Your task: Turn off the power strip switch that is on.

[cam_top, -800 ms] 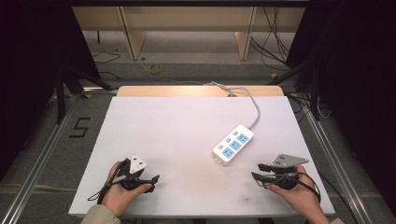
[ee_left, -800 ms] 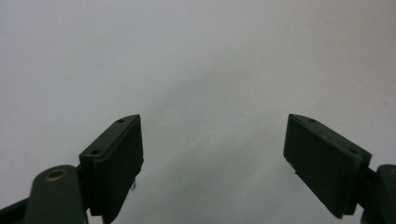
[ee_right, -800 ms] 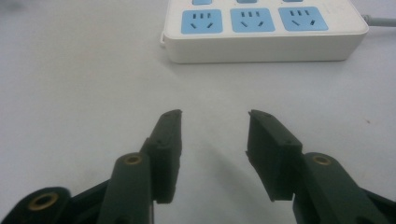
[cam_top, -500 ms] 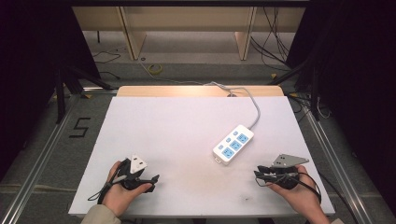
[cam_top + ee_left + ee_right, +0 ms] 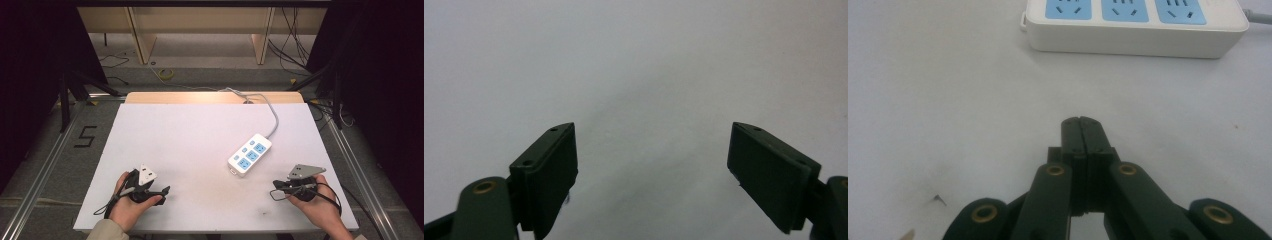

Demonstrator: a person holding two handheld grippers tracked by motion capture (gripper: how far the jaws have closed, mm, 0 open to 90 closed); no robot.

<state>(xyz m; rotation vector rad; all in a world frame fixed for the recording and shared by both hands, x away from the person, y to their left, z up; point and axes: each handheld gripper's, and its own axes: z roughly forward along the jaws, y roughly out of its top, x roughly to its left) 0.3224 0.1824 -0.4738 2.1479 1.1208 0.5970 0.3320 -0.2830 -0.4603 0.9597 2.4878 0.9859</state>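
Two grippers, power strip (image 5: 249, 154), floor mark "5" (image 5: 86, 136)

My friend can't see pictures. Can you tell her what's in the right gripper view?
Two black jaws of the right gripper are pressed shut with nothing between them, pointing across a white table. Just beyond them lies a white power strip with three blue sockets, its grey cord leaving at the top right.
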